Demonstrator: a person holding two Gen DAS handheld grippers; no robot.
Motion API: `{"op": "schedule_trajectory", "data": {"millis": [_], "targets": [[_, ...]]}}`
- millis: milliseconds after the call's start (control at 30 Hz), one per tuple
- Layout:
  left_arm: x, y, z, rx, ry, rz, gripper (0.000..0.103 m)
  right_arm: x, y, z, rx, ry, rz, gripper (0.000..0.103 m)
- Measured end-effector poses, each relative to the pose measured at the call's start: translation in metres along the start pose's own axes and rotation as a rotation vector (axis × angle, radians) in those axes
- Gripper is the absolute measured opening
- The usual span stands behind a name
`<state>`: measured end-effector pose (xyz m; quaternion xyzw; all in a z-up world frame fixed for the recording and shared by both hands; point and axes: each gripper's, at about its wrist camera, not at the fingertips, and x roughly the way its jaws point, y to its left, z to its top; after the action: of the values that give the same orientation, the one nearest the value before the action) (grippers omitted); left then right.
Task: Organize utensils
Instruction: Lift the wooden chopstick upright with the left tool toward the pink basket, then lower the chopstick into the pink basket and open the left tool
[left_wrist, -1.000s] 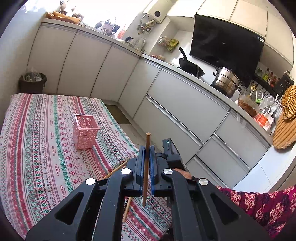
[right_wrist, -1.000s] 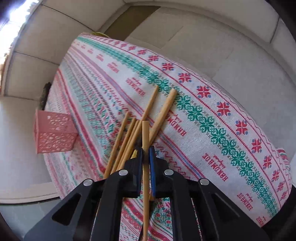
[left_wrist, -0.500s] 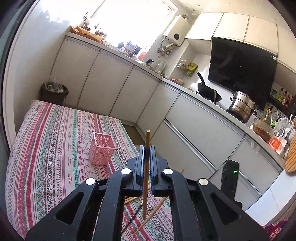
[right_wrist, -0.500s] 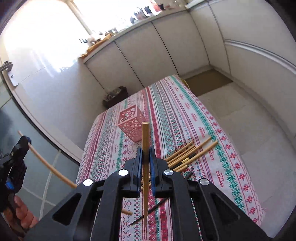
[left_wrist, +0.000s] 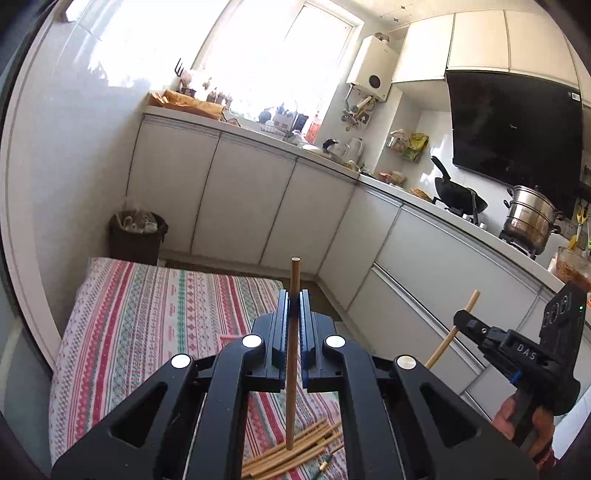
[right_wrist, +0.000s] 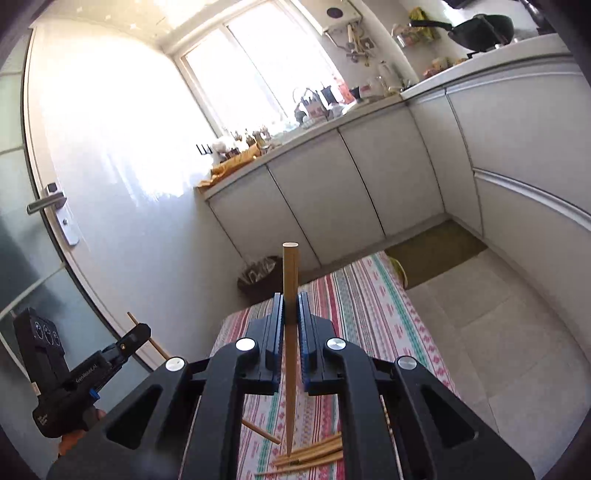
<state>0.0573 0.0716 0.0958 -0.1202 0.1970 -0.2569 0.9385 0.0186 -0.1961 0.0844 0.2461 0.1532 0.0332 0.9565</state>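
My left gripper (left_wrist: 291, 308) is shut on a wooden chopstick (left_wrist: 291, 406) that stands upright between its pads, raised above the striped tablecloth (left_wrist: 147, 314). My right gripper (right_wrist: 290, 314) is shut on a second chopstick (right_wrist: 290, 406), also upright and clear of the table. Each gripper shows in the other's view: the right gripper (left_wrist: 463, 320) at the right, the left gripper (right_wrist: 142, 331) at the lower left, both gripping sticks. A pile of chopsticks (left_wrist: 295, 456) (right_wrist: 314, 456) lies on the cloth below. Only a pink edge of the basket (left_wrist: 227, 336) peeks past my left fingers.
A dark waste bin (left_wrist: 138, 236) stands beyond the table's far end. White cabinets (left_wrist: 243, 206) run along the wall and around to the right. Tiled floor (right_wrist: 498, 325) lies right of the table. A door with a handle (right_wrist: 46, 203) is at the left.
Both grippers have risen with their chopsticks and tipped up towards level. The right one lifted its stick off the pile and rolled. The pink basket slid behind the left fingers.
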Motion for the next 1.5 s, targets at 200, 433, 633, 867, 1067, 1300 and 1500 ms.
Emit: {"op": "schedule_trajectory", "data": {"millis": [200,433,633,867,1067,1300,1500], "targets": [[0.045,0.008,0.033,0.042,-0.069,0.081,0.004,0.044,-0.003,0.043,0.003,-0.075,0.011,0.008],[0.109,0.038,0.028,0.042,-0.063,0.17,0.004,0.108,-0.005,0.044,-0.025,-0.08,0.017,0.008],[0.139,0.065,-0.008,0.0,0.062,0.18,0.036,0.156,-0.002,0.016,-0.049,-0.041,0.01,0.008],[0.056,0.079,0.003,-0.104,-0.16,0.213,0.068,0.184,0.011,-0.005,-0.124,-0.023,-0.024,0.008],[0.024,0.085,0.016,-0.105,-0.228,0.247,0.075,0.197,0.032,-0.019,-0.208,-0.048,-0.048,0.008],[0.032,0.092,0.012,-0.118,-0.189,0.259,0.081,0.217,0.034,-0.044,-0.24,-0.015,-0.088,0.042],[0.028,0.089,0.013,-0.122,-0.201,0.259,0.091,0.198,0.014,-0.044,-0.141,-0.045,-0.13,0.074]]}}
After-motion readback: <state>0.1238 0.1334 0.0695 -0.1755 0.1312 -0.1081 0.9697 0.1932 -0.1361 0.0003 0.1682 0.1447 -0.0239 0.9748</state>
